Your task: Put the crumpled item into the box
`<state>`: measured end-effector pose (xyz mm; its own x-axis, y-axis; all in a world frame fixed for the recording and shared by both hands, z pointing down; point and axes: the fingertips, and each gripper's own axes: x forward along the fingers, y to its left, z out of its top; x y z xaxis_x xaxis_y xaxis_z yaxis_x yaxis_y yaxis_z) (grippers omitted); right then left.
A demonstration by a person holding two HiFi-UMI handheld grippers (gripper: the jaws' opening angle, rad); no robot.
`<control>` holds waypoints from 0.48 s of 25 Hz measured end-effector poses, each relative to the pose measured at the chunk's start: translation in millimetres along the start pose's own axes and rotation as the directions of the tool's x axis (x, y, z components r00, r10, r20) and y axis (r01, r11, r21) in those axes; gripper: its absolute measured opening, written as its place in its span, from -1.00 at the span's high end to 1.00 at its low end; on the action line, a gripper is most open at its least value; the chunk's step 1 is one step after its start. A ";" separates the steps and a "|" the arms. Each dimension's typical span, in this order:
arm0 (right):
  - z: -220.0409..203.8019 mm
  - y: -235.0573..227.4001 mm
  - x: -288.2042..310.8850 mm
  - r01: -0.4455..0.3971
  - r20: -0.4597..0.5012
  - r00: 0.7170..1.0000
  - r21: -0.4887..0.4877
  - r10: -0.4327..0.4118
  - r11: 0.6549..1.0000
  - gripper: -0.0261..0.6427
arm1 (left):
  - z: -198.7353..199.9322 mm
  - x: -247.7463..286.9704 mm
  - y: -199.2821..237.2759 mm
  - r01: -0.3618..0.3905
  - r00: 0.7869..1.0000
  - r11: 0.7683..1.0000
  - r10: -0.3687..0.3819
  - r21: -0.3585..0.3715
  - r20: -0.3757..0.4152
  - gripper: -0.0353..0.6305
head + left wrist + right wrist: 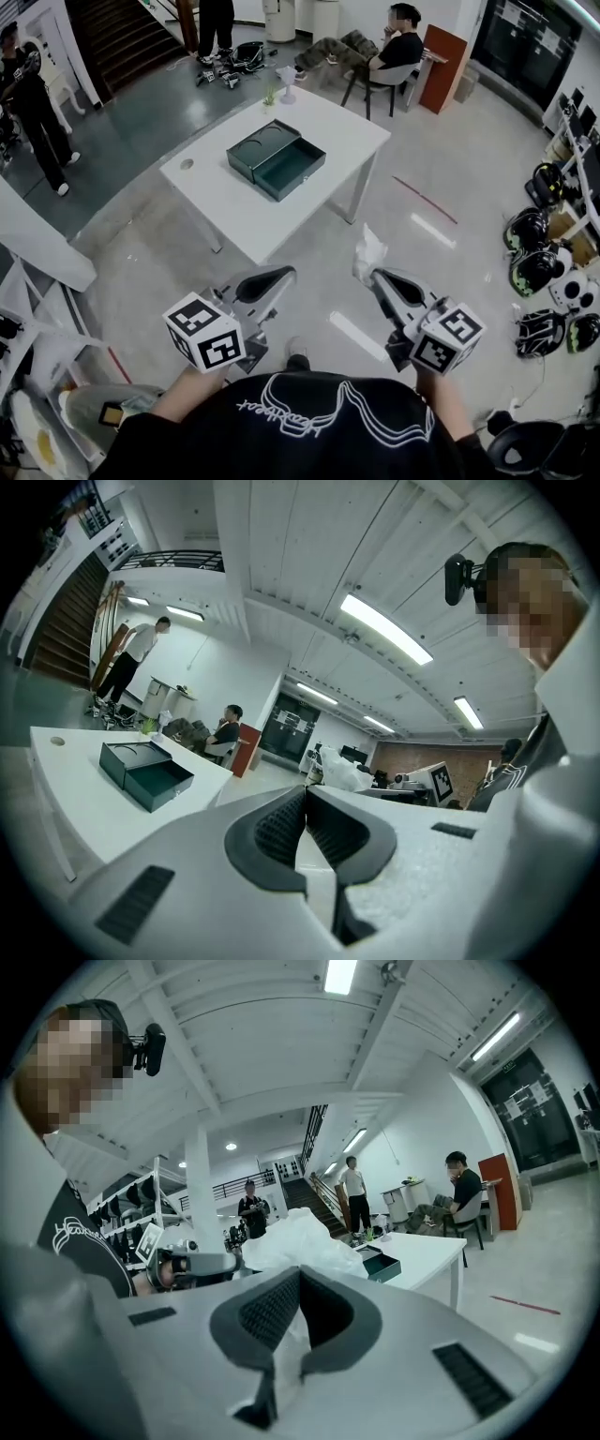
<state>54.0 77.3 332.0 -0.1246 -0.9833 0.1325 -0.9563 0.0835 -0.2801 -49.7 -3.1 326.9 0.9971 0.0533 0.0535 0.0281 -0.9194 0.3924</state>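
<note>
Big indoor room w/ pale glossy floor; seated person at the far side. White rectangular table stands ahead, well apart from both grippers. Open dark green box sits near the table's middle. Left gripper: jaws together, nothing btwn them. Right gripper: jaws clamped on the crumpled white tissue-like item, which sticks up past the tips, over the floor, not yet at the table
</note>
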 end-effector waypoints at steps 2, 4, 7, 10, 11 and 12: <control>7.2 -23.3 28.9 -0.004 -0.018 1.000 0.006 0.004 1.000 0.91 | 11.5 19.0 32.5 -0.012 1.000 1.000 0.012 -0.014 0.001 0.88; 11.4 -45.4 57.6 -0.010 -0.041 0.999 0.012 0.011 1.000 0.91 | 20.6 36.0 63.7 -0.026 1.000 0.999 0.026 -0.030 0.001 0.88; 16.5 -70.1 94.4 -0.025 -0.065 0.998 0.012 0.026 1.000 0.91 | 31.7 54.3 103.7 -0.054 0.999 0.998 0.054 -0.042 -0.001 0.88; 22.4 -87.6 121.9 -0.050 -0.078 0.996 0.010 0.050 0.999 0.91 | 42.1 65.6 133.8 -0.086 0.996 0.995 0.086 -0.052 0.008 0.88; 24.0 -92.6 128.9 -0.058 -0.085 0.995 0.008 0.059 0.998 0.91 | 44.4 68.1 141.7 -0.100 0.995 0.994 0.100 -0.055 0.010 0.88; 25.3 -97.3 135.2 -0.067 -0.091 0.994 0.007 0.067 0.998 0.91 | 46.0 69.9 148.6 -0.114 0.993 0.992 0.115 -0.056 0.010 0.88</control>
<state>136.9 -67.8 353.1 -0.2119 -0.9567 0.1994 -0.9441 0.1477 -0.2947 27.4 -153.9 346.7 0.9944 -0.0569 0.0889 -0.0901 -0.8963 0.4341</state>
